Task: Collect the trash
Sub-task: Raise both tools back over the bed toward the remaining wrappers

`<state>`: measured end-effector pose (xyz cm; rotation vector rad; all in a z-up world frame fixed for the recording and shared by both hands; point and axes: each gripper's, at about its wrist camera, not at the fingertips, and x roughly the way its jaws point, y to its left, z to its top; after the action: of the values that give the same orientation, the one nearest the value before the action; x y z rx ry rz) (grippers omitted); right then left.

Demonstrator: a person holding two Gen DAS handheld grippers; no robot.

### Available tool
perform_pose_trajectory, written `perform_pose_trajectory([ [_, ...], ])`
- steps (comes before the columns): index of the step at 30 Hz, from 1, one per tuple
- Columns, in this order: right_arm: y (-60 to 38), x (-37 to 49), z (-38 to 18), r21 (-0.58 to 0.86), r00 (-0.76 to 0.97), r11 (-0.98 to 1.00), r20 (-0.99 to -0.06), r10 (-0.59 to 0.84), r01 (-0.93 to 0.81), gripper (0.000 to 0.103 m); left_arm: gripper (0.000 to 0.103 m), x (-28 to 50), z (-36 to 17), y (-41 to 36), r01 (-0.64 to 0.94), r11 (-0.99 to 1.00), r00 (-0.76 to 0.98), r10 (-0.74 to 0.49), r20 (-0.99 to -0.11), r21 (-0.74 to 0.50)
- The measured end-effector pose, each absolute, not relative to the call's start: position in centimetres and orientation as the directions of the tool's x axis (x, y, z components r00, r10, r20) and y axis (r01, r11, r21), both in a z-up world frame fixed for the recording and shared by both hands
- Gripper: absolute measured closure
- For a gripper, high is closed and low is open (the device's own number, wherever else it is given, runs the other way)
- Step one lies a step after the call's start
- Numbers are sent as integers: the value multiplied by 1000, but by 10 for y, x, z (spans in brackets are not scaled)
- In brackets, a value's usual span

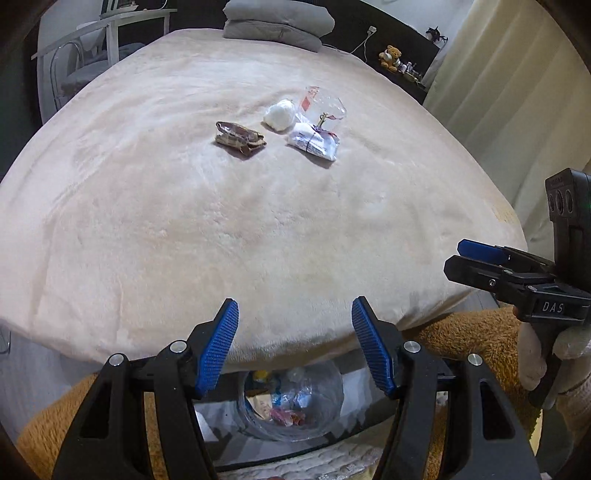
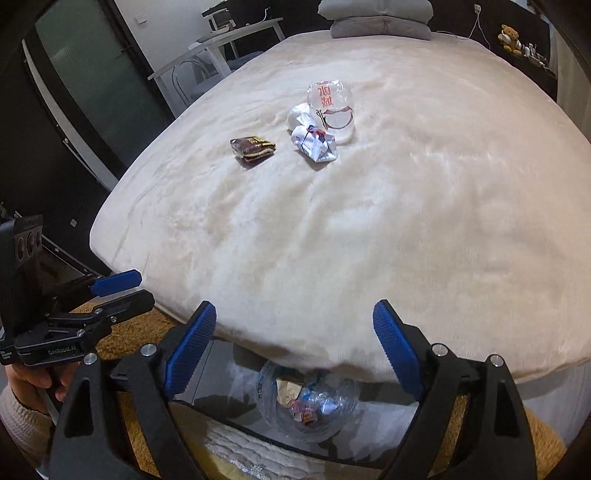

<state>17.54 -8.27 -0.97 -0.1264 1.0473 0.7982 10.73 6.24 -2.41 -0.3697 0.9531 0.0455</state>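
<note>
Several pieces of trash lie mid-bed: a brown crumpled wrapper (image 1: 240, 139) (image 2: 253, 147), a white tissue ball (image 1: 280, 114) (image 2: 297, 115), a crumpled white packet (image 1: 314, 142) (image 2: 314, 144) and a clear plastic bag with red print (image 1: 322, 105) (image 2: 331, 103). A clear bin (image 1: 293, 400) (image 2: 308, 402) holding trash stands on the floor below the bed's near edge. My left gripper (image 1: 294, 345) is open and empty above the bin. My right gripper (image 2: 294, 345) is open and empty too. Each gripper shows in the other's view, the right one (image 1: 458, 258) and the left one (image 2: 142, 286).
The bed (image 1: 258, 221) has a cream plush cover. Grey folded bedding (image 1: 275, 22) lies at its head. A white desk and chair (image 1: 85, 55) stand to the left, a curtain (image 1: 517, 92) to the right. A tan rug (image 1: 461, 332) covers the floor by the bin.
</note>
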Motion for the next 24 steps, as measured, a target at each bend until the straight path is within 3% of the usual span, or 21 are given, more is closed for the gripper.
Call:
perform_pose_trajectory([
  [5, -60, 213, -12, 271, 251, 714, -808, 534, -645, 17, 40, 140, -26, 86, -195, 945, 577, -106, -810, -262],
  [7, -50, 227, -16, 262, 253, 712, -810, 530, -652, 17, 29, 153, -28, 94, -187, 953, 575, -92, -813, -240],
  [12, -26, 259, -29, 252, 240, 705, -821, 518, -663, 17, 27, 187, -33, 112, -161, 965, 572, -80, -816, -208],
  [15, -14, 276, -34, 244, 234, 699, -826, 513, -672, 17, 17, 207, -36, 119, -149, 974, 572, -55, -818, -170],
  [24, 23, 323, -47, 218, 238, 680, -827, 510, -700, 17, 12, 267, -44, 134, -95, 989, 586, -40, -809, -117],
])
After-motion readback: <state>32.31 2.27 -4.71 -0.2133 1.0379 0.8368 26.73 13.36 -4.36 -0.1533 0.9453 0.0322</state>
